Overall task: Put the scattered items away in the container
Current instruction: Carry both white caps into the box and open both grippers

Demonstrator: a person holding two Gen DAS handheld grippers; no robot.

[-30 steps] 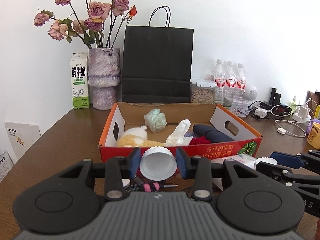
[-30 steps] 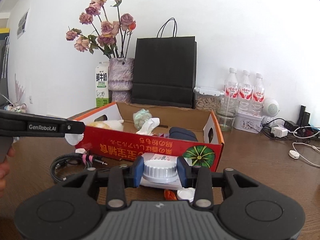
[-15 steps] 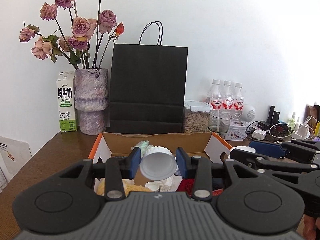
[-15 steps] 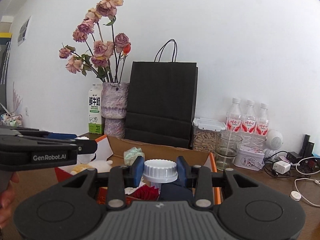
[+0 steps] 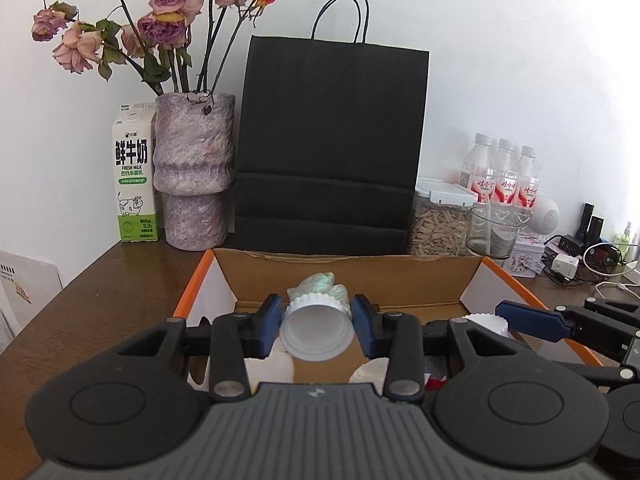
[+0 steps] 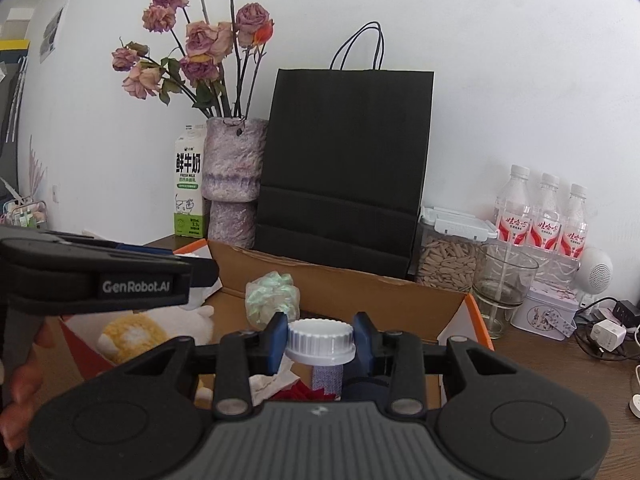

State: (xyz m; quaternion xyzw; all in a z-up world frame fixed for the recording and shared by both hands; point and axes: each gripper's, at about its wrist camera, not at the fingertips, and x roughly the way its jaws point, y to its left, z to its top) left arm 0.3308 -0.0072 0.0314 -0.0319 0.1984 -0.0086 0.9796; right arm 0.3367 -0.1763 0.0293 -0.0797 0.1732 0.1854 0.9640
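Note:
My left gripper (image 5: pixel 317 322) is shut on a white ribbed cap (image 5: pixel 316 332), tilted with its hollow side toward the camera, held over the open cardboard box (image 5: pixel 360 276). My right gripper (image 6: pixel 321 338) is shut on a second white ribbed cap (image 6: pixel 321 340), upright, also over the box (image 6: pixel 360 288). The box holds a green-white crumpled wad (image 6: pixel 272 298), a yellow and white plush toy (image 6: pixel 136 334), tissue, something red and a dark blue item. The right gripper shows at the right of the left wrist view (image 5: pixel 532 320); the left gripper shows at the left of the right wrist view (image 6: pixel 100 276).
Behind the box stand a black paper bag (image 5: pixel 332 148), a purple vase of dried roses (image 5: pixel 194 176) and a milk carton (image 5: pixel 134 176). To the right are a seed jar (image 5: pixel 438 216), a glass (image 5: pixel 494 232), three bottles (image 5: pixel 504 176), a tin, chargers and cables (image 5: pixel 580 256).
Both grippers have risen from the table in front of the box and moved forward over its opening, each still holding its cap. The box front wall has dropped out of view.

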